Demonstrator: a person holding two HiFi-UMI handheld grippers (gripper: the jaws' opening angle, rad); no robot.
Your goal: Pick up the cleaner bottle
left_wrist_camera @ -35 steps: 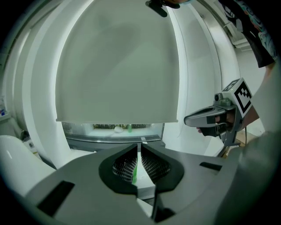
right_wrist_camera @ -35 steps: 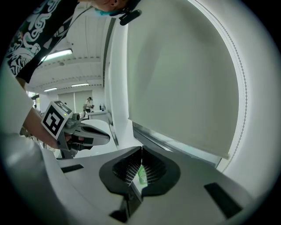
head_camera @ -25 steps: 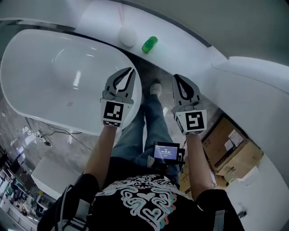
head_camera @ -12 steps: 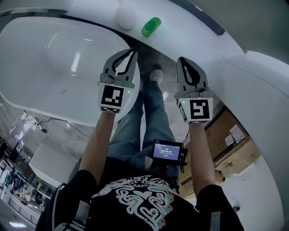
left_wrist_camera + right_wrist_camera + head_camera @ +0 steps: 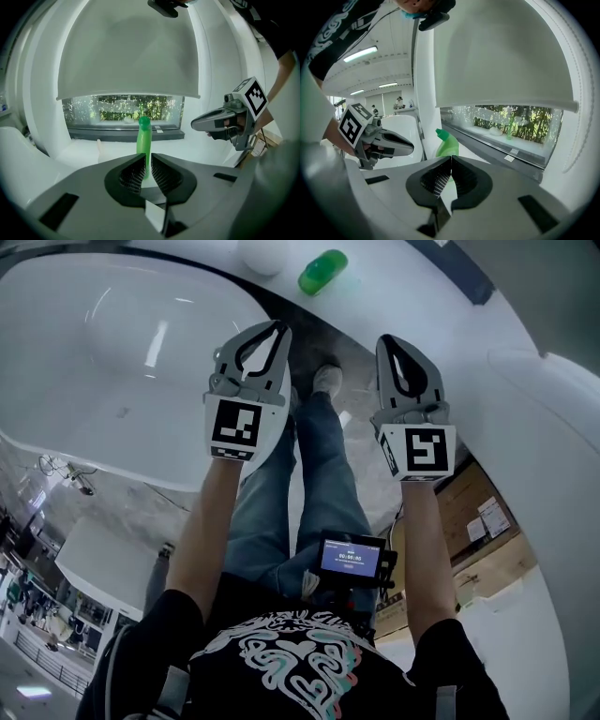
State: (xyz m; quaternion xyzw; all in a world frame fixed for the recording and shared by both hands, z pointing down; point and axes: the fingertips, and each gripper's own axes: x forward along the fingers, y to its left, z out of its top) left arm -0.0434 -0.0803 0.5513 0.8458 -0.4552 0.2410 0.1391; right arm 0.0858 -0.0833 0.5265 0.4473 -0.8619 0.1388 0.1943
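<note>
Green cleaner bottle point(image 5: 322, 271) stood upright on the white ledge point(image 5: 403, 298) past the bathtub's point(image 5: 141, 362) end, beside a white ball point(image 5: 262, 254). Left gripper point(image 5: 277, 327) was at the tub's rim and right gripper point(image 5: 390, 339) beside the tub. Both claws were pressed together, empty, well apart from the bottle.
</note>
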